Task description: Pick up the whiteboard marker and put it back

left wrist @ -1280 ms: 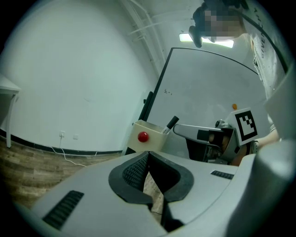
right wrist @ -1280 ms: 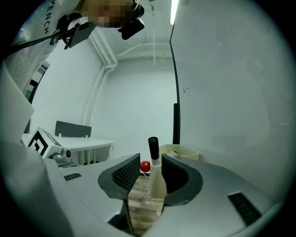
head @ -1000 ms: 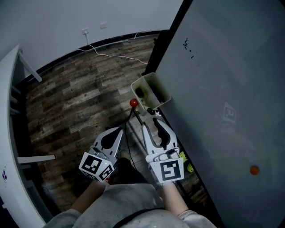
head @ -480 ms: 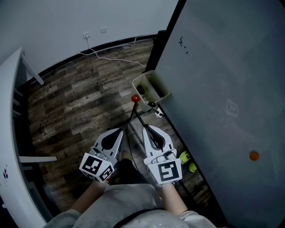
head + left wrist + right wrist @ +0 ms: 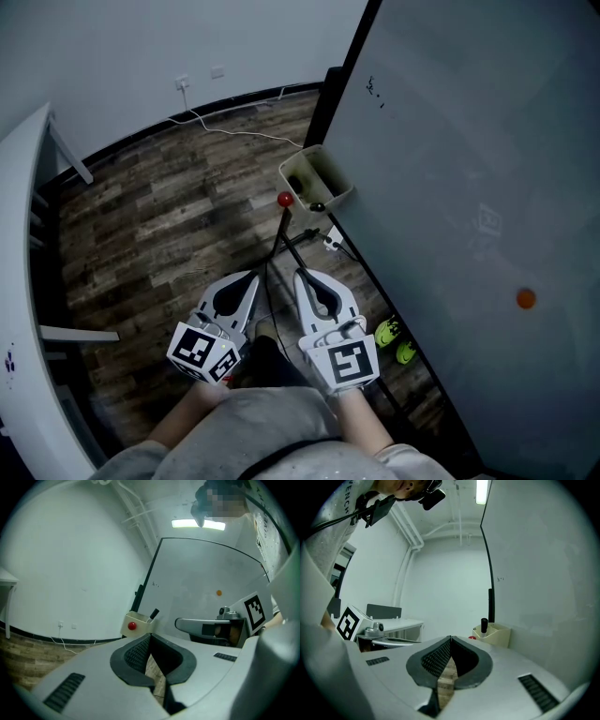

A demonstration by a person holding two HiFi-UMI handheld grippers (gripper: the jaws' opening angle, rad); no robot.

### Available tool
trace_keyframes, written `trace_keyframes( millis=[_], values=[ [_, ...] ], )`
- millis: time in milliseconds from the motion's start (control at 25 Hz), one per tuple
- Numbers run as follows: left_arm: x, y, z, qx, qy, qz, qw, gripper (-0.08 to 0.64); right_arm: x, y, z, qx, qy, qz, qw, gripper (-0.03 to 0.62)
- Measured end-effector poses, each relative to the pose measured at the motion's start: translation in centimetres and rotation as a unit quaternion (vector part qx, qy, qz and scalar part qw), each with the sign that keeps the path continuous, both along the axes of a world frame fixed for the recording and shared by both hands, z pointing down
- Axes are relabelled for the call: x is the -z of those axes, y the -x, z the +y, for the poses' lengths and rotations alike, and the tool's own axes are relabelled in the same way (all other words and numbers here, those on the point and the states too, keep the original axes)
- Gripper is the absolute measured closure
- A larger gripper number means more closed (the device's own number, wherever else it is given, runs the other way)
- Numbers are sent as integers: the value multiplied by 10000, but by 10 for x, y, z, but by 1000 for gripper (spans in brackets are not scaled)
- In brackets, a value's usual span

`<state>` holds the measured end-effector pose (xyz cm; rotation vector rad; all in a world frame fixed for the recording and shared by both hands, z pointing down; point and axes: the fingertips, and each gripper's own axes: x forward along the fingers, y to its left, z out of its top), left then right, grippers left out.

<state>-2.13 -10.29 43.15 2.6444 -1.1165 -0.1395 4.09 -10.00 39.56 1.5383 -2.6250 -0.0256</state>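
Head view looking down: both tools sit side by side in the lower middle of the frame, over the wood floor [image 5: 159, 216], tips pointing toward the top of the picture. The left tool [image 5: 251, 277] has its jaws pressed together with nothing in them, just floorboards visible through the hollow behind the pads. Same deal with the right tool [image 5: 301, 277]: jaws together, empty.

The whiteboard marker [image 5: 484, 625] isn't in either tool. It's parked in the beige holder [image 5: 330, 174] that sits against the whiteboard [image 5: 469, 141], above the tools near the centre of the frame and well apart from them. In the right gripper view it stands upright with its black cap up, at the holder's left end. In the left gripper view it leans a little to the right. There's a red round knob [image 5: 284, 199] on the holder's front face.

Other stuff:
- an orange dot [image 5: 526, 298] stuck on the board at the right
- a white cable [image 5: 234, 131] trailing along the wall at the top
- a couple of bright green things [image 5: 389, 330] by the foot of the board (can't tell what they are)
- a white table [image 5: 17, 244] running down the left edge
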Motion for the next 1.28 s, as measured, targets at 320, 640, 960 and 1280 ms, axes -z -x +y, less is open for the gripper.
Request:
trace_keyframes(
  millis=[320, 640, 960, 1280],
  values=[
    [14, -4, 21, -105, -188, -18, 9998, 545, 6, 3, 22, 36, 20, -28, 10000, 572],
    [19, -1, 42, -116, -271, 42, 9996, 545, 9, 8, 47, 119, 37, -43, 9999, 572],
    [31, 5, 67, -75, -376, 128, 9992, 545, 23, 14, 76, 148, -110, -67, 9998, 572],
    [47, 12, 117, -89, -429, 71, 9990, 545, 30, 18, 127, 35, -43, -261, 9996, 573]
  ],
)
